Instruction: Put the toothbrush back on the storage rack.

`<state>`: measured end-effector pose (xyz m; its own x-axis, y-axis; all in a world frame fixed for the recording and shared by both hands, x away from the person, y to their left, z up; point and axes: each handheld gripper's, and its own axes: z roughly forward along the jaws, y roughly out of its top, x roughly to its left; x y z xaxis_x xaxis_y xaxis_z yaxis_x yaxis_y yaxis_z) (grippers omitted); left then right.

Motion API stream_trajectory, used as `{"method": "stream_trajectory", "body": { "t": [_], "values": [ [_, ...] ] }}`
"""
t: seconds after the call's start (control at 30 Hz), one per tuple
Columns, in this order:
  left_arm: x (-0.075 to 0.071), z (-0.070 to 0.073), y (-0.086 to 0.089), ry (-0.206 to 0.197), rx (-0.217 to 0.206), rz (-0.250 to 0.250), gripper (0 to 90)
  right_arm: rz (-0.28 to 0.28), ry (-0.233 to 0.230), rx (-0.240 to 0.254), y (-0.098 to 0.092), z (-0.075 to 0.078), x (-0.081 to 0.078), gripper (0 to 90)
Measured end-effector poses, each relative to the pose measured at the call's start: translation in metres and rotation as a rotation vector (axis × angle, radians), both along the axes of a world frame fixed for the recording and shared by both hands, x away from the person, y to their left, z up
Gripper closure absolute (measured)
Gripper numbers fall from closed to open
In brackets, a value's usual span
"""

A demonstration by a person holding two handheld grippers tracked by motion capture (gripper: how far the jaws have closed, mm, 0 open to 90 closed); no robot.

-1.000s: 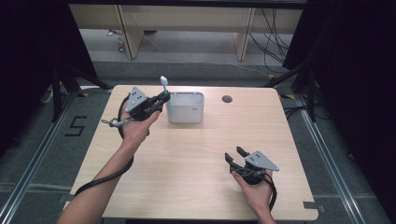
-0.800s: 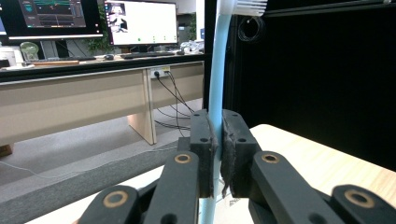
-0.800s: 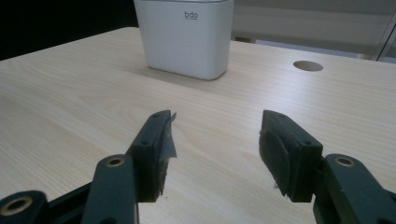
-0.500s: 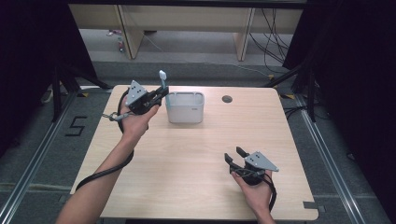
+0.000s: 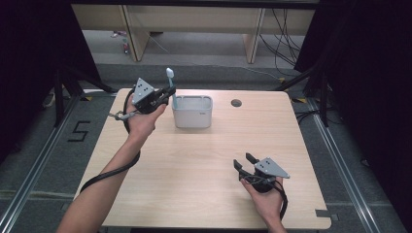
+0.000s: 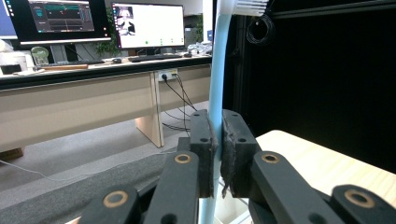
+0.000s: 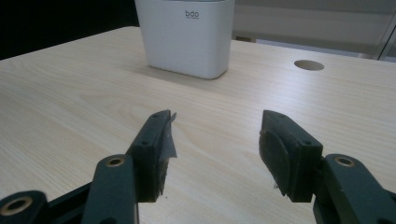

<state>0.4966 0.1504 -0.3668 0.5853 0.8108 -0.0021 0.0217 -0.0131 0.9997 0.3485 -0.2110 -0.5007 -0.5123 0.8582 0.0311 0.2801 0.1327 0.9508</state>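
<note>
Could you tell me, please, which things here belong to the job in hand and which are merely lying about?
In the job:
- toothbrush, upright, clamped in the left hand-held gripper
- white holder beside it

Just about:
- right hand-held gripper, open, holding nothing
- table's cable hole

pale blue toothbrush (image 6: 216, 88), white holder (image 5: 192, 111)

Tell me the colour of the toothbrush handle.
Light blue toothbrush handle, clearest in the left gripper view.
</note>
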Motion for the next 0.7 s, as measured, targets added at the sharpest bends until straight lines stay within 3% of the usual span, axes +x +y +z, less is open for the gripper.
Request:
{"method": "stream_trajectory", "body": {
  "t": [0.03, 0.27, 0.57, 0.63, 0.7],
  "values": [
    [0.001, 0.001, 0.000, 0.000, 0.000, 0.001, 83.6, 0.001, 0.025, 0.019, 0.001, 0.000, -0.001, 44.9],
    [0.010, 0.002, -0.001, 0.005, -0.001, 0.009, 83.6, -0.001, -0.009, -0.013, -0.001, 0.000, 0.000, 44.9],
    [0.020, 0.000, 0.001, 0.011, -0.008, 0.029, 83.6, -0.015, 0.037, 0.028, 0.003, 0.001, -0.004, 44.9],
    [0.022, -0.002, 0.001, 0.017, -0.007, 0.032, 83.6, 0.006, 0.002, 0.007, 0.001, -0.001, -0.001, 44.9],
    [0.023, -0.003, 0.001, 0.020, -0.010, 0.034, 83.6, 0.008, 0.000, 0.010, 0.001, -0.001, 0.000, 44.9]
  ]
}}
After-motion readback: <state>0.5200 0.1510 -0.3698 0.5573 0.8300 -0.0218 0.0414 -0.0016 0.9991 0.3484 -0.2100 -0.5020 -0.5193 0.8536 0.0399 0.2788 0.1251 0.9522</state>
